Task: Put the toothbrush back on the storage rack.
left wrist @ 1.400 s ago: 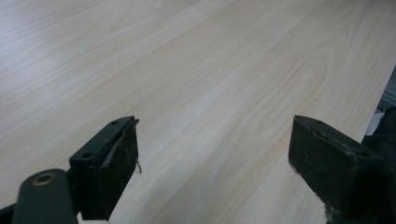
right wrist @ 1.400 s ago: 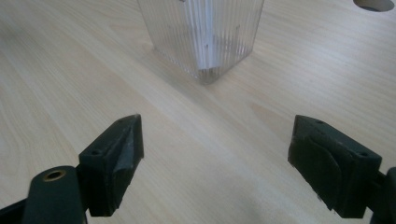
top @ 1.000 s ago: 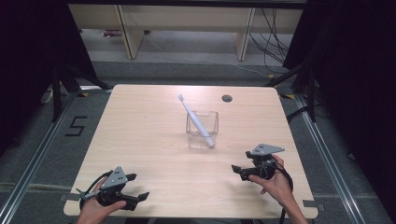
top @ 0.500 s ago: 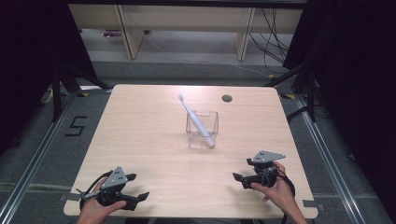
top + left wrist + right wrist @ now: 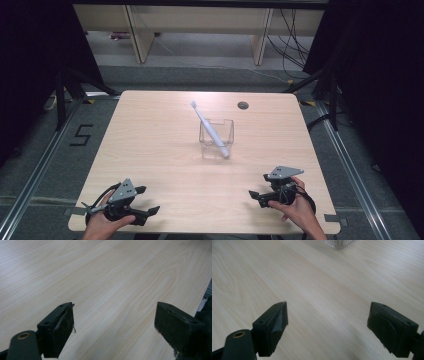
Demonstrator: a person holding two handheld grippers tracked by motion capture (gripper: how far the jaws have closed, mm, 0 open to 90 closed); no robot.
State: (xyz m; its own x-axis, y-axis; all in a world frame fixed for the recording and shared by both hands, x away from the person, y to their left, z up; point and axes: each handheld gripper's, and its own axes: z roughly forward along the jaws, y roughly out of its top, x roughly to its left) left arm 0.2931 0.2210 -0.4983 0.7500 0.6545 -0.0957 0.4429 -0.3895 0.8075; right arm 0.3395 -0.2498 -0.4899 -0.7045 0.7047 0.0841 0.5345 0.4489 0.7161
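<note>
Right gripper (image 5: pixel 256 196) drew back across pale woodgrain table (image 5: pixel 165 150), jaws spread.

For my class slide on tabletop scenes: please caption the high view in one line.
Toothbrush leaning in a clear container mid-table; open left gripper and right gripper near the front edge.

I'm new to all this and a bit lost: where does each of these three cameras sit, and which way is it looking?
High view: fixed above the person's side, looking forward and down on the table, clear box and toothbrush; both hands and grippers show.
Left gripper view: rides the left gripper, looking along its open jaws over bare wood.
Right gripper view: rides the right gripper, facing the box's corner.
Shared: the box, in the high and right gripper views.
</note>
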